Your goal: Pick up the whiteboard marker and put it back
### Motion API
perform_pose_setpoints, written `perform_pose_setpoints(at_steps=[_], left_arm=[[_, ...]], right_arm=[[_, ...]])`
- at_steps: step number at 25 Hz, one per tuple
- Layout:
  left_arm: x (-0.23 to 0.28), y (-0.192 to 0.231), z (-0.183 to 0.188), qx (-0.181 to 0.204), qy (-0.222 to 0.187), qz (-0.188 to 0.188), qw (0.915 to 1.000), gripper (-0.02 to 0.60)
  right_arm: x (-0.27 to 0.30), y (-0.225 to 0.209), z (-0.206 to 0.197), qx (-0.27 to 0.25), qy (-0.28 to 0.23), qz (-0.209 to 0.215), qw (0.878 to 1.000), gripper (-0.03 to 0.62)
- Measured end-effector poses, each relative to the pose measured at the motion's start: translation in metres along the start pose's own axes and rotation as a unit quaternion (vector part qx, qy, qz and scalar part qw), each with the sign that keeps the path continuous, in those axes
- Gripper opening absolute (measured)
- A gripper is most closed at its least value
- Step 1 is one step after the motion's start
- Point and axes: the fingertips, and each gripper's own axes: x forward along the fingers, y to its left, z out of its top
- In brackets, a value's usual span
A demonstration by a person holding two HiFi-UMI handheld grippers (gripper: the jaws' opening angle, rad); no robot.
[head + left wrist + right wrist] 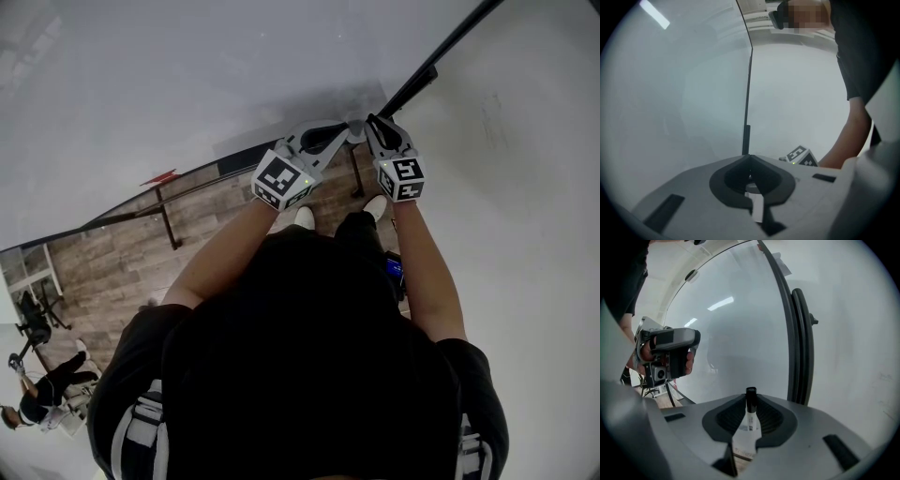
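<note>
Jaws of the right tool (750,398) stand partway apart and are clenched on a slim whiteboard marker with a white barrel and black cap (749,420). The dark pads press the barrel from both sides. The marker lies along the tool's own line, its capped end poking out past the jaw tips toward the large glossy whiteboard (726,329). In the right gripper view the cap sits just left of the tall black frame strip (798,343) that edges the board, near it but apart. Whether the cap touches the board's surface I cannot tell. Right of the frame strip is a plain matt white wall (853,333).

The left tool (750,158) is clenched too, its jaw tips meeting with nothing gripped between them. It faces the board, left of the same frame strip (747,93). A bare hand (688,363) wraps its grey body.

In the head view the two tools are held side by side in front of the person. The left tool (352,131) and right tool (375,124) have their tips almost together at the lower end of the frame strip (441,58), with the whiteboard (169,84) spreading away to its left.
</note>
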Motion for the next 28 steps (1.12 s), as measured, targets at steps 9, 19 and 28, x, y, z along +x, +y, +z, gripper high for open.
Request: perform_pose_setpoints(at_steps=[9,19,28], left_arm=[[0.0,-0.002,-0.002,-0.004,0.006,0.002,1.0,0.003],[-0.008,-0.005,0.002,-0.004,0.002,0.005,1.0,0.003],[-0.023,-0.012,0.021,0.001,-0.018,0.006,0.9998,0.003]], right_arm=[[-0.004,0.003,-0.009,0.011,0.014,0.008,1.0,0.1],[-0.035,0.011,0.011,0.043,-0.012,0.011,0.999,0.117],[-0.078,0.056,0.071,-0.017,-0.06,0.037,0.997,0.104]])
